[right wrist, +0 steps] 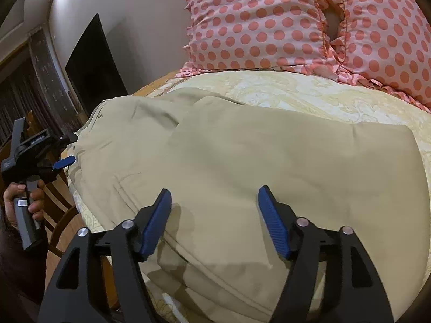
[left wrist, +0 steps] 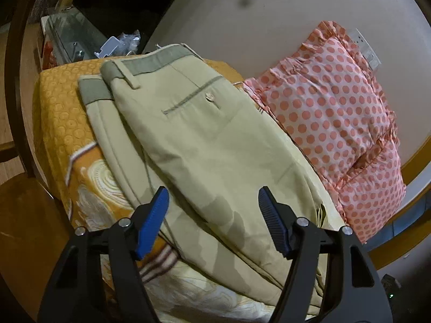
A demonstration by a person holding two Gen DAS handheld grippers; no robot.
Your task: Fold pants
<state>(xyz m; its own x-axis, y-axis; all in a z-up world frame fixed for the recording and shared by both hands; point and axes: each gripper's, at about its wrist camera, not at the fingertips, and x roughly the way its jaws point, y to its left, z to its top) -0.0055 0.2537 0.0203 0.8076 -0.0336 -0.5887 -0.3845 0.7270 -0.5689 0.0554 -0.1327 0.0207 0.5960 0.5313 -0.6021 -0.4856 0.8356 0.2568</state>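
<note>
You held the left gripper [left wrist: 212,216] low over the near end of the khaki pants [left wrist: 194,145], its blue pads [left wrist: 152,220] spread wide apart and closed on nothing, the fabric lying beneath the gap. In the right wrist view that same tool appeared at the far left edge of the bed, your left hand [right wrist: 25,202] wrapped around its upright handle, one blue pad reaching toward the edge of the garment.

You kept the right gripper [right wrist: 214,219] above the folded cloth as well, its jaws equally wide and empty, casting a shadow on the khaki just ahead of the left pad.

The pants lay folded on the bed. In the left wrist view their long axis ran from the near right up to the far left, with the waistband [left wrist: 159,60] and the buttoned back pocket [left wrist: 194,98] at the far end. In the right wrist view they spread flat across the pale patterned bedspread [right wrist: 296,91].

A polka-dot pillow [left wrist: 331,107] rested just right of the pants in the left wrist view, propped near the wall [left wrist: 256,13], with an orange patterned cover [left wrist: 62,107] on the left.
</note>
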